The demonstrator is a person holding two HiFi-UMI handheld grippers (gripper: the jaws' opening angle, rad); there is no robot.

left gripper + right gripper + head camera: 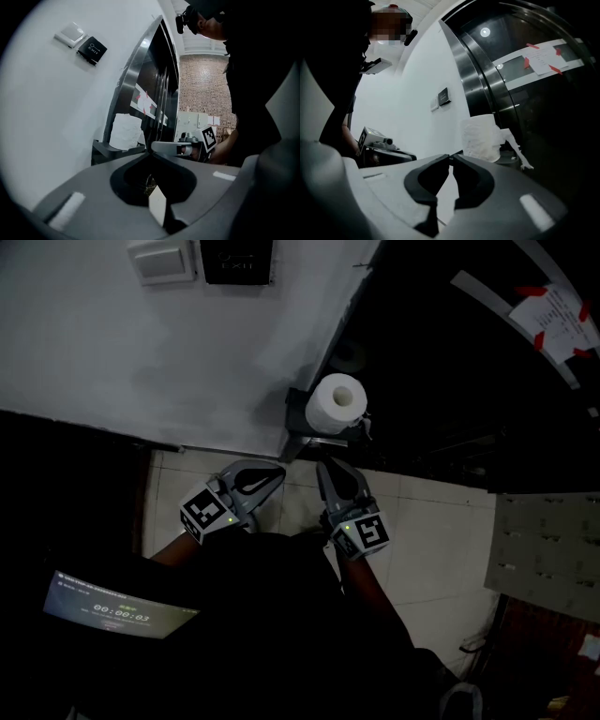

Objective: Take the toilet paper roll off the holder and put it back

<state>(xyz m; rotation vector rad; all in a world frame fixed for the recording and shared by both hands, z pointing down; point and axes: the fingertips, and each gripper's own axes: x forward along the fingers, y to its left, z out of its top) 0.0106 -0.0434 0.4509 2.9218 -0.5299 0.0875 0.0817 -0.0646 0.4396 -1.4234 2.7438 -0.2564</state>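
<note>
A white toilet paper roll (336,401) stands upright on a small dark holder (298,432) fixed where the white wall meets the dark metal door frame. Both grippers hover below it, apart from the roll. My left gripper (278,471) is shut and empty, with its tips pointing toward the holder. My right gripper (325,465) is also shut with nothing between its jaws. In the left gripper view the roll (125,132) sits ahead of the closed tips (151,152). In the right gripper view the roll (480,138), with a loose torn end, lies just beyond the closed tips (451,158).
A white switch (161,261) and a black exit plate (237,259) are mounted on the wall above. A paper taped with red tape (553,320) hangs on the dark door. A lit timer screen (117,607) sits low at the left, over a tiled floor (431,549).
</note>
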